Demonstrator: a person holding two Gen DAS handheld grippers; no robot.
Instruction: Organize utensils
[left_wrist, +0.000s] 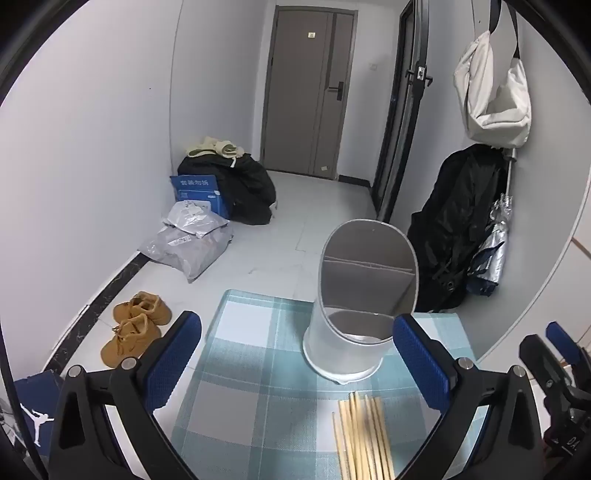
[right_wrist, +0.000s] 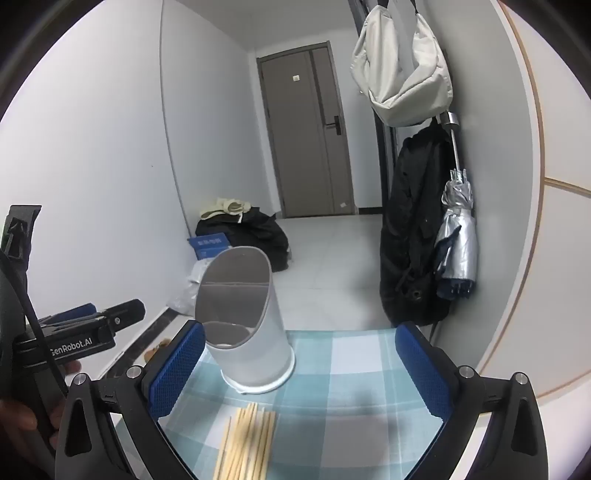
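Left gripper (left_wrist: 297, 363) wide open, empty. Right gripper (right_wrist: 300, 367) wide open, empty. Between fingers, nearest: chopsticks (left_wrist: 364, 437), loose bundle on checkered cloth (left_wrist: 251, 369). Beyond fingertips: white holder (left_wrist: 351, 332), upright, near far cloth edge. Past edge: bare floor (left_wrist: 317, 206).

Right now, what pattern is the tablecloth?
The tablecloth is a teal, white and grey plaid, clearest in the right wrist view.

Wide-open right gripper (right_wrist: 301, 373) hovers over chopsticks (right_wrist: 247, 443) lying before the upright white holder (right_wrist: 251, 347).

Home entryway: door (left_wrist: 308, 92), shoes (left_wrist: 135, 326) (hung coat (right_wrist: 413, 236)).
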